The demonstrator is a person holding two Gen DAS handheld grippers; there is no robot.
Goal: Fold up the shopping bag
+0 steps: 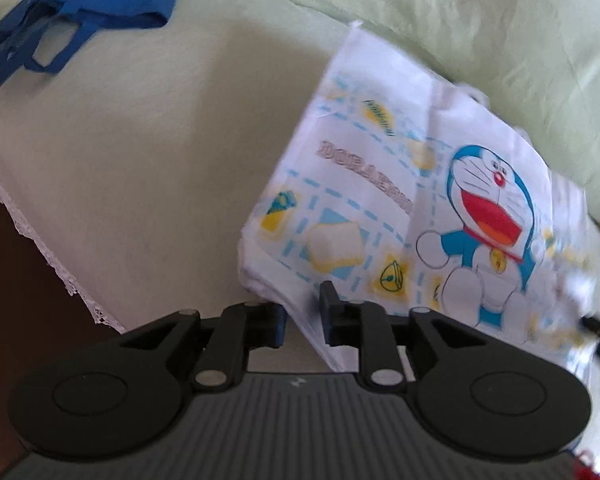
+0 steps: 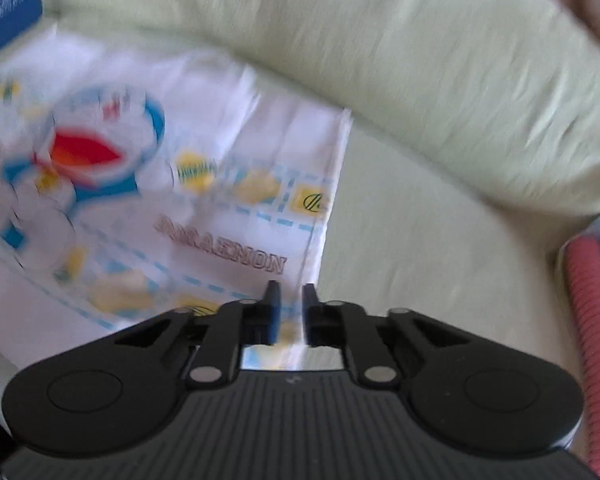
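The printed shopping bag (image 1: 400,208), thin, limp and light, hung lifted over the bed (image 1: 140,160) at frame right, left claw (image 1: 302,316) and right claw (image 2: 288,308) each clamped on a lower edge, best gripped at corners.

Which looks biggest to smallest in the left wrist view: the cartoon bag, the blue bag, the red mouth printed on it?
1. Cartoon bag, though it is nearest the camera, which inflates it.
2. Blue bag, farther off and cut by the frame, so its true size is unsure.
3. Red mouth, clearly smallest.
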